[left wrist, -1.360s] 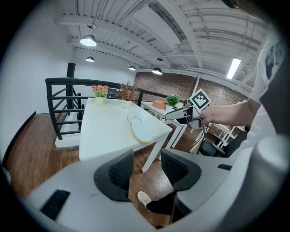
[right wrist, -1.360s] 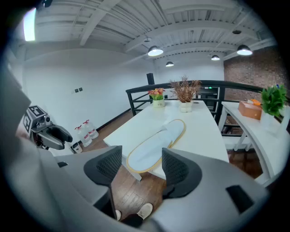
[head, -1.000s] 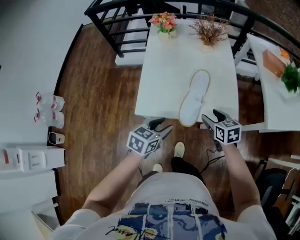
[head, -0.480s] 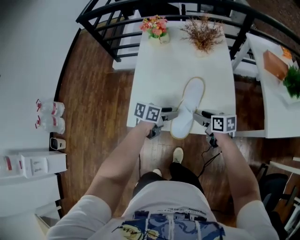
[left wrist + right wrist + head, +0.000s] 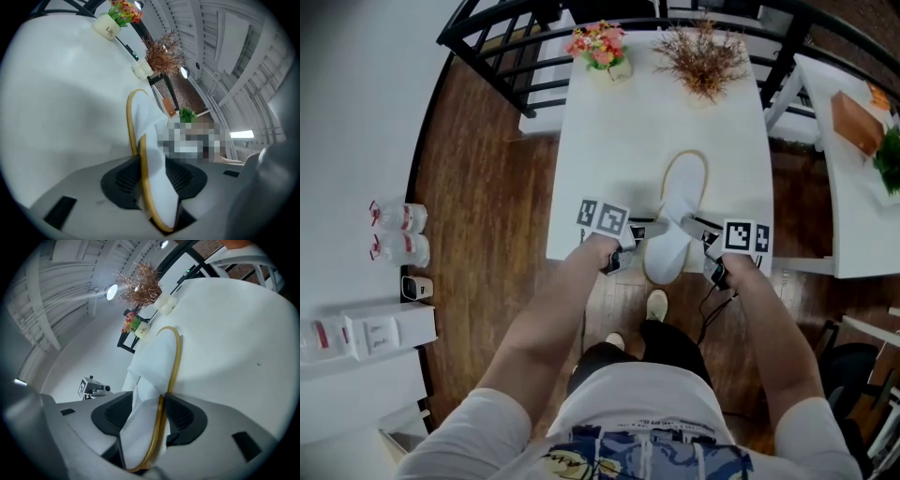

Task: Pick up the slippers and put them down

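One white slipper (image 5: 677, 208) with a tan rim lies on the white table (image 5: 609, 141), its near end at the table's front edge. My left gripper (image 5: 647, 229) is at that end's left side. In the left gripper view the slipper's rim (image 5: 140, 154) runs between the jaws of the left gripper (image 5: 154, 180); they are closing and stand wide around it. My right gripper (image 5: 691, 223) is at the right side. In the right gripper view the right gripper (image 5: 147, 420) is closing, its pads pinching the slipper's folded side (image 5: 154, 362).
A flower pot (image 5: 600, 47) and a dried plant (image 5: 703, 56) stand at the table's far edge. A black railing (image 5: 506, 66) runs behind it. Another table (image 5: 853, 206) is at the right. Bottles (image 5: 394, 234) sit on the wooden floor at left.
Both grippers have moved forward from the table's front edge to the slipper's near end and rolled level. The slipper's sides now sit between their jaws, and the right jaws have narrowed.
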The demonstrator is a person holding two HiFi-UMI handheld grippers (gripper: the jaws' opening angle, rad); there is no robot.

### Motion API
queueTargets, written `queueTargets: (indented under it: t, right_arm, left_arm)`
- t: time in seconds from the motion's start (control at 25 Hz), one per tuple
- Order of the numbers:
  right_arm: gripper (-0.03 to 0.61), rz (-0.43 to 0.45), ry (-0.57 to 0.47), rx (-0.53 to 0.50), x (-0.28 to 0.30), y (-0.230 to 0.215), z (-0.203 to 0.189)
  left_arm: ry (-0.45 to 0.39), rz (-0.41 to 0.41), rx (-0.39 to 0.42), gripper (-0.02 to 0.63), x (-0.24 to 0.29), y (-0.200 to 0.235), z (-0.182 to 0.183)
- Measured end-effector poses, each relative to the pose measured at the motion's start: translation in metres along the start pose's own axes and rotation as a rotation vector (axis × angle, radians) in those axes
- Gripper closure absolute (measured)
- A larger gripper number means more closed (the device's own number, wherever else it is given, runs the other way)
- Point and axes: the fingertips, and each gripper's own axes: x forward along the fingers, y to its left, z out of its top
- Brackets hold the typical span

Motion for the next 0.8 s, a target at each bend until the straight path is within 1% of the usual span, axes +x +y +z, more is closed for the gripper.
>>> queueTargets:
  t: [0.04,0.16,0.32,0.44,0.52,0.56,0.64,0.68,0.72,0.76,0.8]
  right_arm:
    - [0.362,0.001,-0.012,0.013,0.000,-0.001,0.001]
    - [0.362,0.027,-0.037,0.061,-0.003,0.000,0.005]
    - [0.356,0.071,-0.044,0.040,-0.007,-0.003,0.009]
    - [0.319,0.097,-0.051,0.035,-0.013,-0.005,0.010]
    - [0.302,0.131,-0.043,0.022,-0.015,-0.001,0.011]
    - [0.293,0.165,-0.038,0.023,-0.016,0.005,0.010]
    - [0.294,0.287,-0.035,0.071,-0.018,0.025,0.010]
    - [0.347,0.349,-0.037,0.088,-0.019,0.035,0.010]
    - [0.412,0.391,-0.041,0.088,-0.021,0.043,0.011]
    - [0.462,0.408,-0.046,0.078,-0.023,0.047,0.012]
    - [0.472,0.406,-0.051,0.061,-0.024,0.049,0.012]
  left_arm:
    - [0.000,-0.002,-0.003,0.537,0.002,0.001,0.000]
    - [-0.027,-0.055,-0.012,0.578,0.000,-0.006,0.003]
    - [-0.064,-0.096,0.010,0.586,-0.003,-0.020,0.010]
    - [-0.098,-0.174,-0.008,0.586,-0.010,-0.032,0.013]
    - [-0.101,-0.223,-0.008,0.586,-0.015,-0.040,0.012]
    - [-0.097,-0.244,-0.007,0.588,-0.016,-0.044,0.011]
    - [-0.089,-0.302,-0.023,0.588,-0.018,-0.054,0.009]
    - [-0.090,-0.333,-0.034,0.588,-0.019,-0.060,0.009]
    - [-0.091,-0.351,-0.043,0.588,-0.019,-0.063,0.009]
    - [-0.092,-0.350,-0.049,0.588,-0.019,-0.063,0.008]
    - [-0.091,-0.340,-0.052,0.586,-0.020,-0.062,0.006]
